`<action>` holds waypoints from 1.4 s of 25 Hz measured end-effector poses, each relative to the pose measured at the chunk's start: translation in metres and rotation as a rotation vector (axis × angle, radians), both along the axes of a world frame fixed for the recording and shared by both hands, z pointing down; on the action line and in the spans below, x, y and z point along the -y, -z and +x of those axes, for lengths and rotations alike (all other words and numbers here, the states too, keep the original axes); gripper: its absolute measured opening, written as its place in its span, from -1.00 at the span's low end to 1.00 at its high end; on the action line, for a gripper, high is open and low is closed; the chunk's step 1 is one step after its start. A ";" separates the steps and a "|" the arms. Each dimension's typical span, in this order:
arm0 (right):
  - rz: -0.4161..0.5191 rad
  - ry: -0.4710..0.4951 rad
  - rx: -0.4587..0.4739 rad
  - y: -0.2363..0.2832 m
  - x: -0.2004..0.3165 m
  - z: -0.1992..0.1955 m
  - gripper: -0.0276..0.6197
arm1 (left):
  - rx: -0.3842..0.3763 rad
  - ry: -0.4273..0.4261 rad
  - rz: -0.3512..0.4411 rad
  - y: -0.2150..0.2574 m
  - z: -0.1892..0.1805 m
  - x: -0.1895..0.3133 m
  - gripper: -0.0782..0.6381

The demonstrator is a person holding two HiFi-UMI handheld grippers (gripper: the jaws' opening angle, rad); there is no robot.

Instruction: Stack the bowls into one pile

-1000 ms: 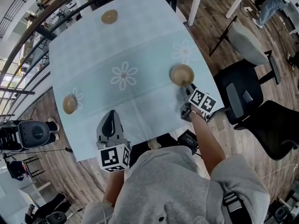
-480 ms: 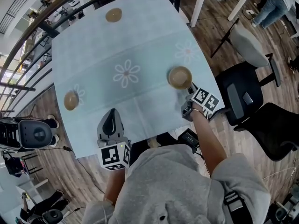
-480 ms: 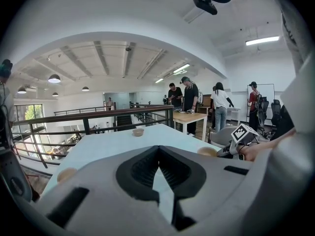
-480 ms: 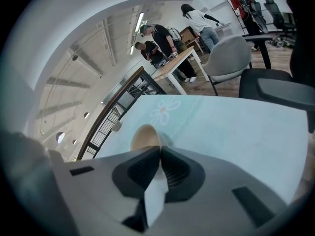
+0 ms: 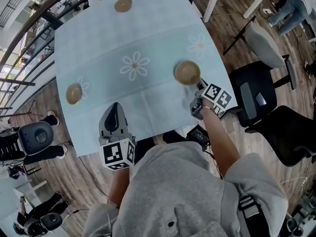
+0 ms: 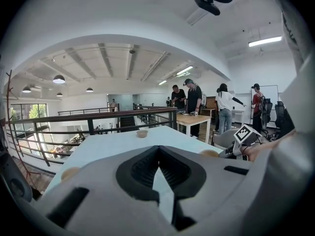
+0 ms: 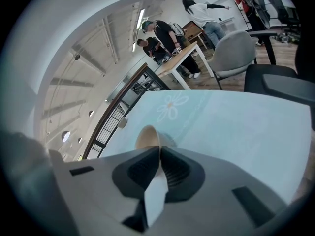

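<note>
While my left gripper (image 5: 115, 108) hangs shut and empty over the table's (image 5: 148, 43) near edge, my right gripper (image 5: 198, 85) has just been closing its jaws and now pinches the rim of the tan bowl (image 5: 187, 73) by the right edge. A second bowl (image 5: 73, 94) sits well apart by the left edge, nearer my left gripper. A third bowl (image 5: 123, 5) sits by the far edge, so I judge the carry runs leftward or away.
</note>
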State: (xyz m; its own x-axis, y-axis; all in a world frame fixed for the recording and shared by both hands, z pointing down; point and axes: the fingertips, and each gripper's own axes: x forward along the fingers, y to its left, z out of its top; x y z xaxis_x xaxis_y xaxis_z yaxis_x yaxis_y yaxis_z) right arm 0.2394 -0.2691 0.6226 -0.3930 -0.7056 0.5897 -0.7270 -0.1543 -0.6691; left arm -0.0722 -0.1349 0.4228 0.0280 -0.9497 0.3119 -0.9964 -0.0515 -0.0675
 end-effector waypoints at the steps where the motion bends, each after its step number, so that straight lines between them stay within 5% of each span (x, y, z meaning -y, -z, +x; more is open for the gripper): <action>1: 0.002 0.007 0.005 0.001 0.001 -0.003 -0.81 | -0.002 0.006 -0.001 -0.001 -0.001 0.000 -0.73; 16: 0.021 0.123 0.099 0.017 -0.014 -0.061 -0.83 | -0.019 0.029 0.001 -0.001 -0.023 -0.008 -0.73; 35: 0.072 0.337 0.132 0.081 -0.027 -0.215 -0.83 | -0.050 0.096 0.036 0.010 -0.131 -0.045 -0.73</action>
State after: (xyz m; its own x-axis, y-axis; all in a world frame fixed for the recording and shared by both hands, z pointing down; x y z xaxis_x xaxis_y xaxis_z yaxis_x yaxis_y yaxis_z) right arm 0.0245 -0.2417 0.5413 -0.6798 -0.5615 0.4717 -0.6355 0.1301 -0.7611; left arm -0.2034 -0.0904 0.4125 -0.0490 -0.9594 0.2778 -0.9988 0.0458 -0.0180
